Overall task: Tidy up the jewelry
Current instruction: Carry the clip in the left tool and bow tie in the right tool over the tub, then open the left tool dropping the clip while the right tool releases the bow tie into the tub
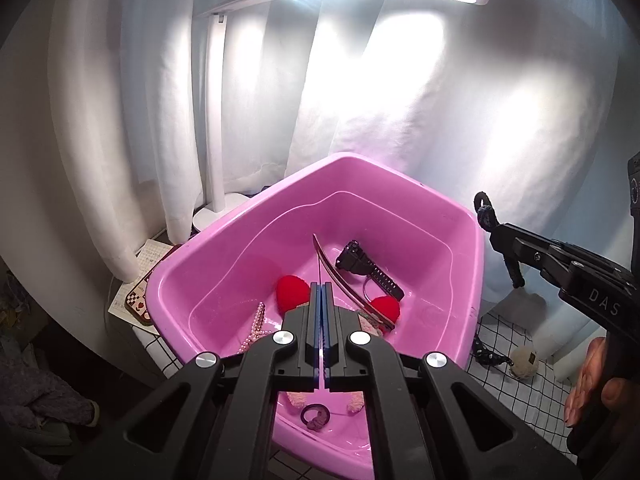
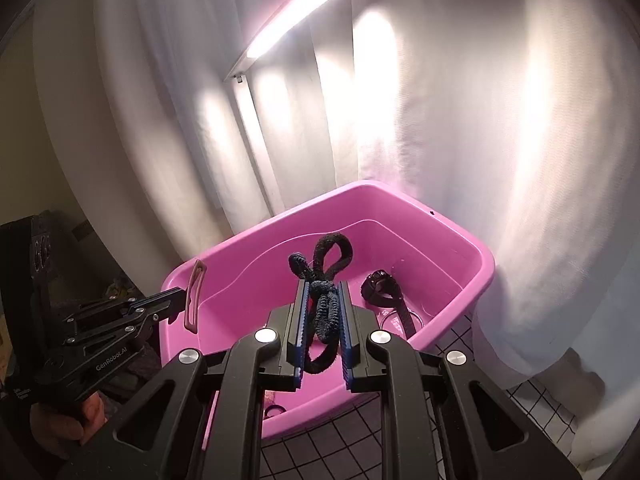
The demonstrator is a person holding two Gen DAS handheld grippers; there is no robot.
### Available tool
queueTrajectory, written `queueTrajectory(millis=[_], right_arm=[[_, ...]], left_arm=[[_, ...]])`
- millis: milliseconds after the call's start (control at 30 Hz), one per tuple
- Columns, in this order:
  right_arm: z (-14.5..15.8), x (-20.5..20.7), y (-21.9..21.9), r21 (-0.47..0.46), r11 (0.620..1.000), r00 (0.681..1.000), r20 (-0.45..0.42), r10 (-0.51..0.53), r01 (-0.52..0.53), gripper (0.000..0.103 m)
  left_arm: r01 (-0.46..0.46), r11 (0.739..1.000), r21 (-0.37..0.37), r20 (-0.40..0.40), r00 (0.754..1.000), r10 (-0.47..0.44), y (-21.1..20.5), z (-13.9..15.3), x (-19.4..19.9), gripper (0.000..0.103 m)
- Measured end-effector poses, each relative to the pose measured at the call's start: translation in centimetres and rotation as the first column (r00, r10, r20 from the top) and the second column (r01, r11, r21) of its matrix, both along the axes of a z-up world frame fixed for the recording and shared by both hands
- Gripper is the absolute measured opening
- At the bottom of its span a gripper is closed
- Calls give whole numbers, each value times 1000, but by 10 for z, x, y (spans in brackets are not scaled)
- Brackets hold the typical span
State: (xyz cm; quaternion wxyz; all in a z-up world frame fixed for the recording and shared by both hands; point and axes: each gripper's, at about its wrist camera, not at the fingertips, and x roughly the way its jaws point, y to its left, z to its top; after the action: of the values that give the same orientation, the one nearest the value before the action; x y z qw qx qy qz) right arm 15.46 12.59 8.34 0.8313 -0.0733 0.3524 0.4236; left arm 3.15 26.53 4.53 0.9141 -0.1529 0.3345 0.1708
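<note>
Left wrist view: we risk the thin hair clip [image 1: 320, 264] slipping out edge-on if grip loosens; our left gripper [image 1: 321, 292] is clenched on it above the pink tub [image 1: 460, 216].

Right wrist view: loose loops could snag the fingers on release; right gripper [image 2: 323, 300], jaws partly closed, pinches the black hair tie [image 2: 326, 280] over the tub.

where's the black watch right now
The black watch lies on the floor of the pink tub, toward its far right side in the left wrist view, just behind the red heart headband and beside the thin clip.
</note>
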Motion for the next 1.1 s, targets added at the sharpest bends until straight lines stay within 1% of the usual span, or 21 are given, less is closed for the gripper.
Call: queueTrajectory(millis=[100,300,467,567,600,633,667,733,767,800,833,867,900,933,1100], right_arm=[[-11,14,26,-61,998,999,-32,11,-13,14],[-40,51,59,-141,990,987,-161,2,-25,14],[-57,72,71,-200,980,982,-189,-28,-11,14],[-64,82,73,-209,978,979,-200,-45,2,15],[-65,83,73,-218,976,979,-200,-49,4,17],[-66,86,74,-226,974,979,-196,-55,9,29],[-67,87,74,-231,973,980,-189,-60,15,44],[-67,90,73,-229,973,982,-178,-70,28,58],[-66,92,73,-226,974,982,-174,-72,31,58],[-66,92,74,-229,973,983,-167,-72,33,58],[-64,91,72,-234,972,985,-160,-72,33,58],[-63,90,72,-240,970,986,-154,-72,34,58],[-64,90,74,-243,969,986,-151,-71,33,58],[-63,90,73,-242,970,986,-152,-70,32,58],[-64,91,72,-236,971,984,-164,-72,32,58]], left_arm=[[-8,998,-55,-29,1000,6,19,-16,10,2],[-14,993,-117,-104,995,1,40,-42,33,2],[-43,986,-161,-165,986,16,53,-58,46,2],[-49,988,-146,-194,981,20,54,-61,51,5],[-55,988,-146,-198,980,25,55,-61,51,6],[-61,987,-146,-205,978,30,55,-61,51,8],[-67,987,-146,-211,977,35,56,-62,51,11],[-69,988,-140,-214,976,38,58,-61,51,27],[-67,990,-125,-212,977,39,57,-59,52,33],[-62,993,-105,-205,978,39,56,-56,52,48],[-62,995,-79,-202,978,45,53,-52,52,72],[-71,996,-57,-194,979,59,52,-48,51,83],[-75,996,-51,-173,983,65,51,-45,49,87],[-76,996,-47,-164,984,67,51,-42,48,87],[-73,997,-21,-175,982,69,47,-38,47,87]])
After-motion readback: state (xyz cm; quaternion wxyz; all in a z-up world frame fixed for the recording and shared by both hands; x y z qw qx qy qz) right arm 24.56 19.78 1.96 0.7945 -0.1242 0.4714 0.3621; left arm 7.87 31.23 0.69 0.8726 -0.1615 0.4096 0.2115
